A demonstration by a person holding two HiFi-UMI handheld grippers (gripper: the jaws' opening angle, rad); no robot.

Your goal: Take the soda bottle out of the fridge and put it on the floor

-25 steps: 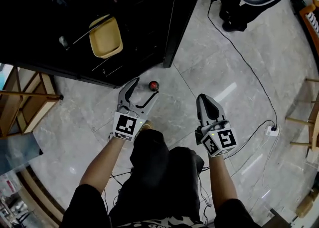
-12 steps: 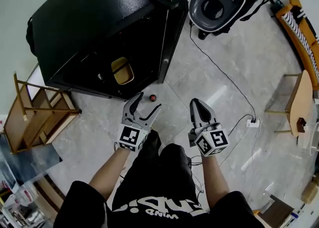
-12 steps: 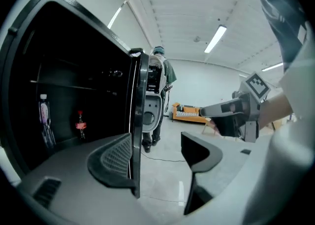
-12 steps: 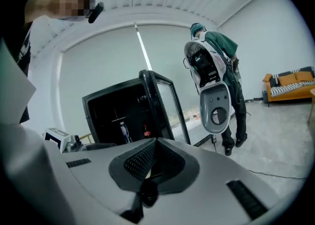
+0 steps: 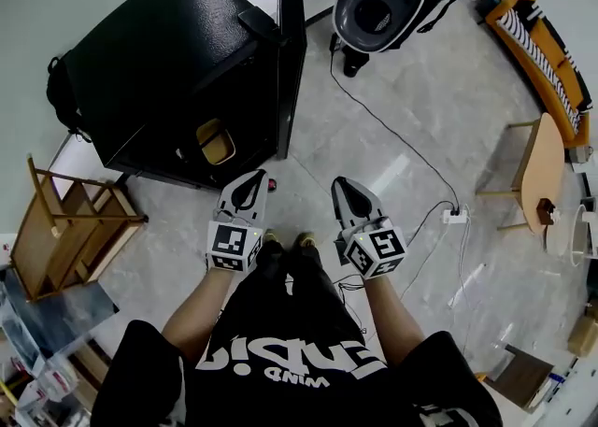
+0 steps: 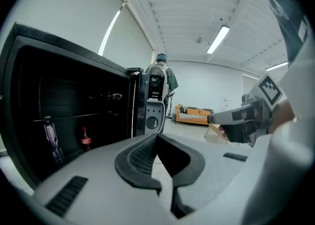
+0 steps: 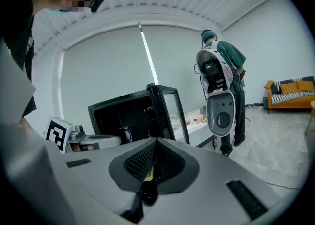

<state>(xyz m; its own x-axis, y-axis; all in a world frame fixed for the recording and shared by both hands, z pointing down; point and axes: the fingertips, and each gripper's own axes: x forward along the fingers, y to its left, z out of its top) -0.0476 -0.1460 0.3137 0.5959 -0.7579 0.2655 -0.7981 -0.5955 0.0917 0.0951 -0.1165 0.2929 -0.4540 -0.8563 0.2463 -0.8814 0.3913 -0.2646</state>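
A person stands looking down at a pale stone floor (image 5: pixel 402 117), bare forearms stretched forward and slightly down, side by side and a little apart. Each hand holds a grey claw pointing toward a black fridge (image 5: pixel 168 51) whose door (image 5: pixel 290 51) stands open at its front right corner. The left gripper (image 5: pixel 250 180) is closing, its jaw tips meeting with nothing between them. The right gripper (image 5: pixel 341 184) is clenched as well and empty. The soda bottle (image 5: pixel 272 186), red-capped and upright, stands on the floor just in front of the fridge's front edge, near the door corner, close beyond the left gripper's tip and apart from it.
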